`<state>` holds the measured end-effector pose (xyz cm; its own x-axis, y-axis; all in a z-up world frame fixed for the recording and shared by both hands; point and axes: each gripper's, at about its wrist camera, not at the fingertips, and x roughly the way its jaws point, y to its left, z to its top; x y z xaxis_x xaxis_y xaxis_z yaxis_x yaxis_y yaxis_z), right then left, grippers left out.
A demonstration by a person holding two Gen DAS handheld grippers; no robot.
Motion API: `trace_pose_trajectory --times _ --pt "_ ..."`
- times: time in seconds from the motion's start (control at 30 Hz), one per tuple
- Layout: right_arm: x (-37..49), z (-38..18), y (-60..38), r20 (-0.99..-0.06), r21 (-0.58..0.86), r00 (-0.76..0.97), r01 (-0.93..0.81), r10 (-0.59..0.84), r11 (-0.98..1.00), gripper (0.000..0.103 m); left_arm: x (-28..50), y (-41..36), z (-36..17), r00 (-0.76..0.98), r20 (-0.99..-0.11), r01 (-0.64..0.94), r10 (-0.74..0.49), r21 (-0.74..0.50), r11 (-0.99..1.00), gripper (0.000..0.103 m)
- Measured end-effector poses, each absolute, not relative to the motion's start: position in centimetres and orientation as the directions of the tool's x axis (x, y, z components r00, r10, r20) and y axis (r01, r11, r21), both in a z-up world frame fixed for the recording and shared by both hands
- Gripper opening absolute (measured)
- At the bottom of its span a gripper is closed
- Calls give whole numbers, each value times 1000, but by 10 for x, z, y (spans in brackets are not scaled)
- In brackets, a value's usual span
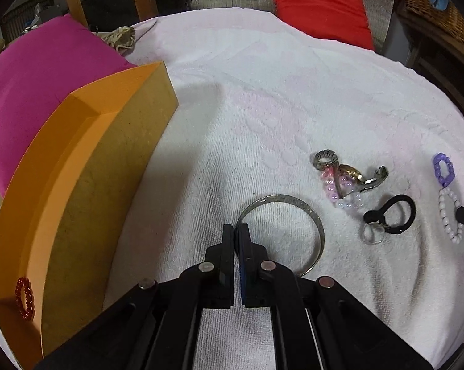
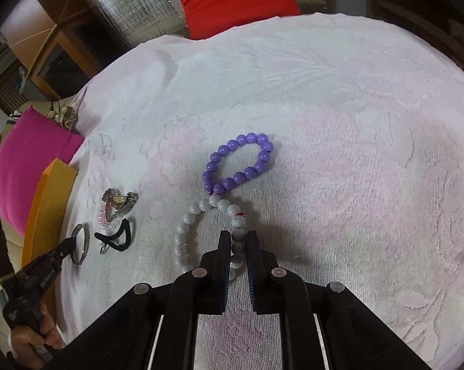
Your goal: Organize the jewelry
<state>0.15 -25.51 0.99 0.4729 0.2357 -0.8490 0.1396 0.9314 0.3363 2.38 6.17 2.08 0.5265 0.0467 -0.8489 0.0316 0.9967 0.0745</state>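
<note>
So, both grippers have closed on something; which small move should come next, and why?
Probably lift the left gripper with the silver bangle toward the orange box: its jaws pinch the bangle's rim, and a red bracelet already lies inside that box.

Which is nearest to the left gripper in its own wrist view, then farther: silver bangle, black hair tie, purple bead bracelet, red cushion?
From the left gripper:
1. Silver bangle, at its fingertips.
2. Black hair tie, right.
3. Purple bead bracelet, far right.
4. Red cushion, far edge.
</note>
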Motion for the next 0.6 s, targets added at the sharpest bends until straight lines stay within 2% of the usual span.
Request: trace_pose_trajectory --times 0.27,0.37,0.4,0.43,0.5,0.57,0.6 --pt "4 10 -250 -852 319 470 117 231 940 21 29 67 21 523 -852 48 23 56 997 6" --pt "4 11 -247 -846 333 471 99 251 938 33 26 71 24 522 -853 57 -5 30 998 23" --pt "4 12 -245 -841 344 471 84 267 935 44 25 72 25 527 -850 60 -7 30 998 38" --pt "3 13 -243 -836 350 472 66 280 934 59 24 71 26 534 -846 64 -8 31 997 48" --pt "1 16 -233 -835 322 479 27 271 946 70 20 71 32 557 -830 81 -15 36 996 50" --pt "0 18 -220 -842 265 484 -16 239 964 70 15 71 38 580 -814 104 -30 37 994 53" --pt "-1 17 -215 -846 228 489 -26 212 973 70 14 70 40 586 -809 116 -38 38 993 59"
